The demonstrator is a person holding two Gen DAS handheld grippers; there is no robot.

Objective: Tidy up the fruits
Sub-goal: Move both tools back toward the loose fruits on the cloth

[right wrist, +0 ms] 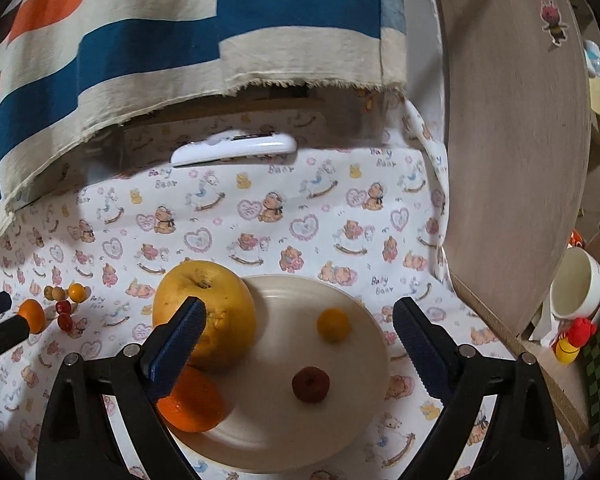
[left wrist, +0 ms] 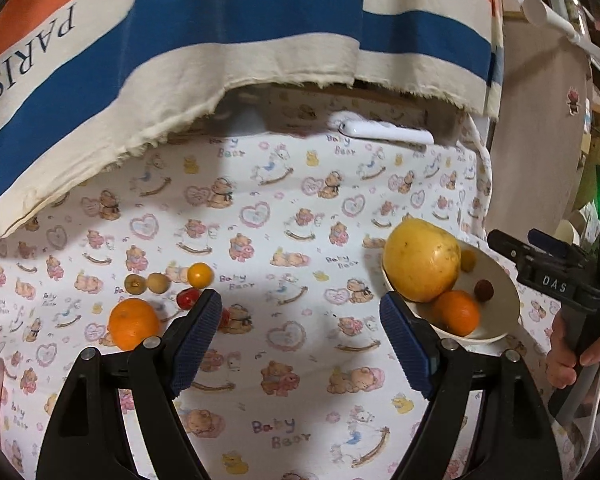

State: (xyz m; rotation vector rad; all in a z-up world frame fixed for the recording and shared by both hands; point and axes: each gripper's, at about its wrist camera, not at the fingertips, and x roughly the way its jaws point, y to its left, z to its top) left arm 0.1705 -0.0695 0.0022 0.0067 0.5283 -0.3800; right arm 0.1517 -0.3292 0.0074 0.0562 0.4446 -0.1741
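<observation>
A cream plate (right wrist: 352,424) (left wrist: 504,300) holds a big yellow fruit (right wrist: 216,304) (left wrist: 420,260), an orange (right wrist: 196,404) (left wrist: 458,312), a small yellow fruit (right wrist: 333,325) (left wrist: 468,260) and a small dark red fruit (right wrist: 310,385) (left wrist: 483,290). Loose on the cloth to the left lie an orange (left wrist: 132,322) (right wrist: 34,314), two brown fruits (left wrist: 146,283), a small orange fruit (left wrist: 200,275) and small red fruits (left wrist: 188,298) (right wrist: 63,316). My left gripper (left wrist: 300,326) is open and empty, right of the loose fruits. My right gripper (right wrist: 300,332) is open and empty above the plate.
A bear-print cloth (left wrist: 284,240) covers the table. A striped "PARIS" fabric (left wrist: 180,40) hangs at the back over a white remote (left wrist: 384,130) (right wrist: 236,148). A wooden board (right wrist: 512,140) stands at the right, with a white mug (right wrist: 576,284) and a small toy (right wrist: 572,340) behind it.
</observation>
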